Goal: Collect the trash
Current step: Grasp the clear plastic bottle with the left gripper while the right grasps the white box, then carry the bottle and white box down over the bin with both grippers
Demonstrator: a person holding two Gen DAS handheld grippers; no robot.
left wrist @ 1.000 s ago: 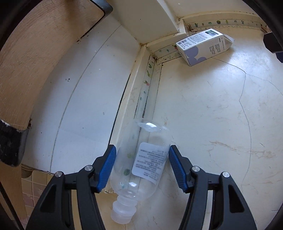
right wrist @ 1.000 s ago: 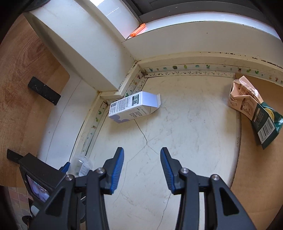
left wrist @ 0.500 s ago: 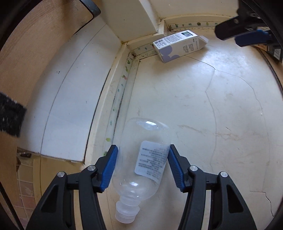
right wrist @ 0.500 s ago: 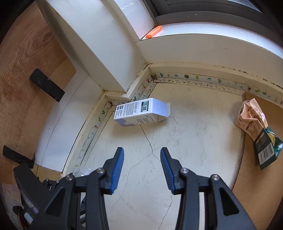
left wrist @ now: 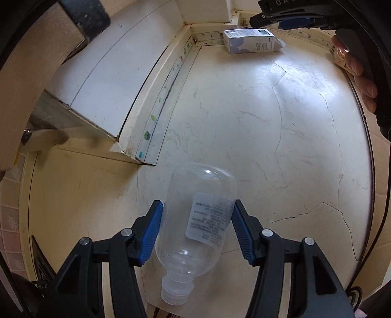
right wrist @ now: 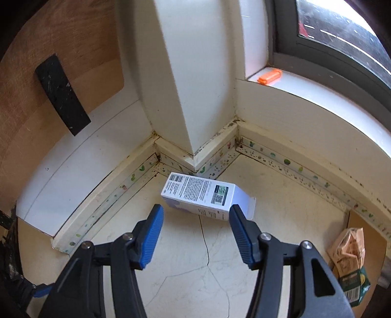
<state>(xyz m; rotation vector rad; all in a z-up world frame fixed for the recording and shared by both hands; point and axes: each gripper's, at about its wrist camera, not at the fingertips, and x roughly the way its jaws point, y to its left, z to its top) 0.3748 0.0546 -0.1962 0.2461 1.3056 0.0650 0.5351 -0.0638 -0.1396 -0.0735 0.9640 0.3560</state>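
My left gripper (left wrist: 196, 226) is shut on a clear plastic bottle (left wrist: 199, 227) with a white label, neck toward the camera, held above the cream floor. A white and lavender carton (left wrist: 251, 44) lies on its side by the wall corner at the top of the left wrist view. In the right wrist view the same carton (right wrist: 202, 195) lies just beyond my right gripper (right wrist: 195, 220), which is open and empty, its blue fingertips (right wrist: 152, 228) flanking the carton's near side. The right gripper also shows in the left wrist view (left wrist: 290, 22), above the carton.
A white pillar (right wrist: 185, 80) and skirting with dotted tape (right wrist: 281, 161) bound the corner. Crumpled brown and green cartons (right wrist: 349, 259) lie on cardboard at the right. An orange item (right wrist: 268, 75) sits on the window sill. A wooden panel (right wrist: 48, 49) stands left.
The left gripper has lifted the bottle and pulled back from the wall. The right gripper has moved forward toward the white carton, now close to its fingertips.
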